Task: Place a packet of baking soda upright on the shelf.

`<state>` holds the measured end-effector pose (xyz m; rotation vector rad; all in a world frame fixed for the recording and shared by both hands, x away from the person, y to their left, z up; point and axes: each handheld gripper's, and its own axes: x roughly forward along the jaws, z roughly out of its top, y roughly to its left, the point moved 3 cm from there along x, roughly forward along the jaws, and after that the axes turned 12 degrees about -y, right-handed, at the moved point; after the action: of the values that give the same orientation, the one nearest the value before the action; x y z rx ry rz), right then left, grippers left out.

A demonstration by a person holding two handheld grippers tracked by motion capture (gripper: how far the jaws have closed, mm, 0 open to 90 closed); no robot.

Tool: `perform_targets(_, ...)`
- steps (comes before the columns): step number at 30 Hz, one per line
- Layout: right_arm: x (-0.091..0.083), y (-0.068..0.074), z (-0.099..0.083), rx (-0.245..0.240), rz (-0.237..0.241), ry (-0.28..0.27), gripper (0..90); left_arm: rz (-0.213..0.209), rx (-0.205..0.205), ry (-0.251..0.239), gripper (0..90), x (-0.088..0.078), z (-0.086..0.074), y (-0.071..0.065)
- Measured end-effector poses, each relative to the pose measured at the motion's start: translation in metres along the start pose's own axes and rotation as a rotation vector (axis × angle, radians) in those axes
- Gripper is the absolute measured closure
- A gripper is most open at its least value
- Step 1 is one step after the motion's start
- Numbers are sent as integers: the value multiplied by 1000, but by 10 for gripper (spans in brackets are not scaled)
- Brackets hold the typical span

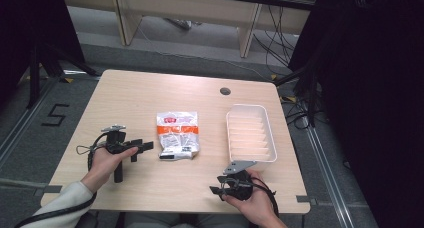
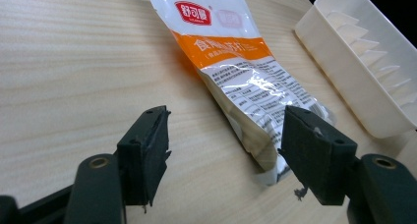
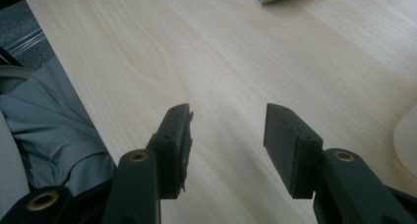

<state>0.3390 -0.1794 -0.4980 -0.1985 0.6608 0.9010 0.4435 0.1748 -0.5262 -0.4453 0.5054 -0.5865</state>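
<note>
At the left of the light wooden table (image 1: 150, 88), the left hand (image 1: 102, 163) holds the left gripper (image 1: 145, 146) low over the wood, its jaws pointing toward the middle of the table and standing wide apart with nothing between them. Just ahead of those jaws lies a snack packet (image 1: 177, 134), flat on the table, white at the top with a red logo, an orange band across it and small black print below; in the left gripper view the packet (image 2: 241, 81) has its near corner close in front of the right-hand jaw, not touching it as far as I can tell. Beyond the packet, farther from this gripper, sits a white plastic tray (image 1: 251, 133) with ribbed dividers inside, the long side running away from the person. Close beside the tray's near end, the right hand (image 1: 255, 200) holds the right gripper (image 1: 216, 190) at the table's front edge, jaws aimed leftward, open and holding nothing, with bare wood under them in the right gripper view.
</note>
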Motion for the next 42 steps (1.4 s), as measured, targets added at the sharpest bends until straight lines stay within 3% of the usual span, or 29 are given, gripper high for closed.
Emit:
perform_targets(1, -2, 0, 0, 13, 7, 21, 534, 2, -2, 7, 342, 2, 1, 0)
perform_targets(2, -1, -1, 0, -3, 5, 3, 534, 3, -1, 7, 343, 5, 2, 1)
perform_targets(5, -2, 1, 0, 21, 12, 8, 534, 14, 9, 6, 347, 12, 6, 3)
perform_targets(7, 1, 2, -1, 2, 0, -14, 534, 37, 18, -1, 361, 24, 14, 7)
perform_targets(8, -1, 2, 0, -1, 12, 15, 534, 42, 19, 0, 368, 28, 16, 9)
perform_targets(13, -1, 1, 0, -13, 12, 10, 532, 48, 2, -7, 379, 46, 26, 12)
perform_targets(18, 0, 2, -1, -1, 18, 19, 531, 42, -1, 20, 377, 59, 30, 13)
perform_targets(19, 3, 2, -2, -5, 13, -16, 530, 46, -15, 20, 377, 62, 31, 14)
perform_targets(20, 3, 1, -1, -31, 14, -13, 530, 54, -16, 20, 377, 65, 31, 16)
perform_targets(21, 1, 3, -1, -4, 10, 14, 529, 60, -24, 22, 378, 71, 32, 17)
perform_targets(22, 0, 4, -1, 1, 22, 33, 529, 60, -24, 22, 380, 71, 32, 17)
perform_targets(26, 0, 4, -1, -5, 27, 26, 529, 47, -43, 24, 386, 78, 34, 16)
perform_targets(34, 1, 4, -1, -17, 20, 23, 530, 56, -39, 47, 396, 85, 29, 16)
perform_targets(35, 4, 4, -2, -18, 13, -18, 530, 51, -42, 50, 399, 86, 29, 16)
perform_targets(40, 1, 5, -1, 7, 21, 35, 529, 40, -61, 48, 408, 90, 30, 16)
perform_targets(42, 4, 7, -2, 13, 18, -2, 529, 36, -56, 53, 413, 90, 30, 16)
